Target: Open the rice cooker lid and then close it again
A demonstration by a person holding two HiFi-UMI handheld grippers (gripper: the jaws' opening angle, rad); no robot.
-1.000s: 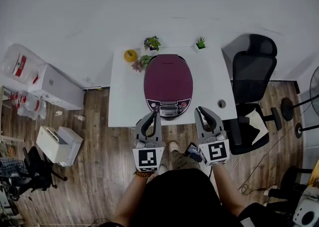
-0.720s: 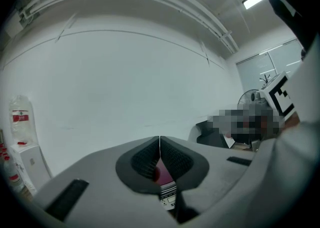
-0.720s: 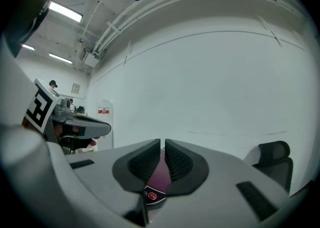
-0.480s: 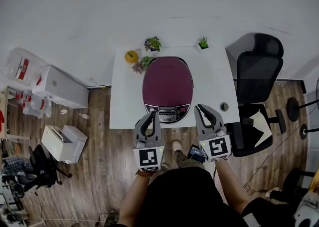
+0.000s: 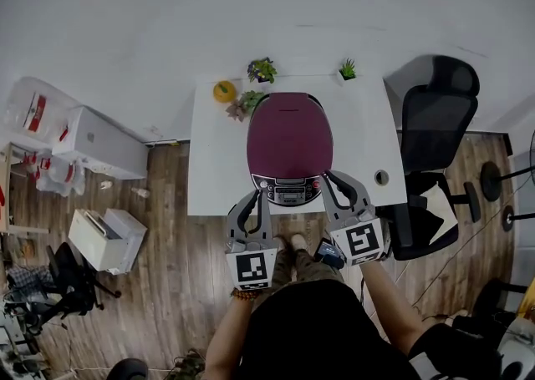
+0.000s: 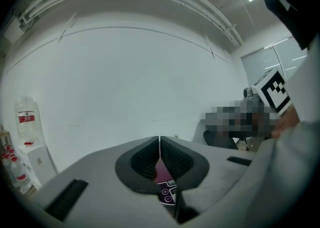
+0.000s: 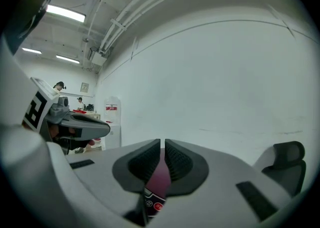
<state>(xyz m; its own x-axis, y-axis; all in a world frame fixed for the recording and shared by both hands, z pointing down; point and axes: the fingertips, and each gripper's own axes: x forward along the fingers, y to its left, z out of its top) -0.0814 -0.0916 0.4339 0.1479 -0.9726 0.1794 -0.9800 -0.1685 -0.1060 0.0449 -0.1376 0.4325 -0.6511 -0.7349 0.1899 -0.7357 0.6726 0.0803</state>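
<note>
A maroon rice cooker [image 5: 289,143] with its lid down sits on the white table [image 5: 213,169], its control panel [image 5: 289,190] facing the near edge. In the head view my left gripper [image 5: 257,192] is shut and empty, tips just off the table's near edge, left of the panel. The right gripper [image 5: 327,176] is shut and empty too, tips at the cooker's front right corner. In the left gripper view the panel's buttons [image 6: 167,194] show below the closed jaws. A strip of the cooker [image 7: 159,182] also shows between the jaws in the right gripper view.
A yellow fruit-like object [image 5: 222,91] and small potted plants [image 5: 262,70] [image 5: 346,69] stand along the table's far edge. A black office chair [image 5: 435,144] stands right of the table. White boxes [image 5: 104,144] lie on the wooden floor at left.
Both grippers have moved forward toward the cooker's front, the right one further, now at the front right corner. The jaws stayed shut.
</note>
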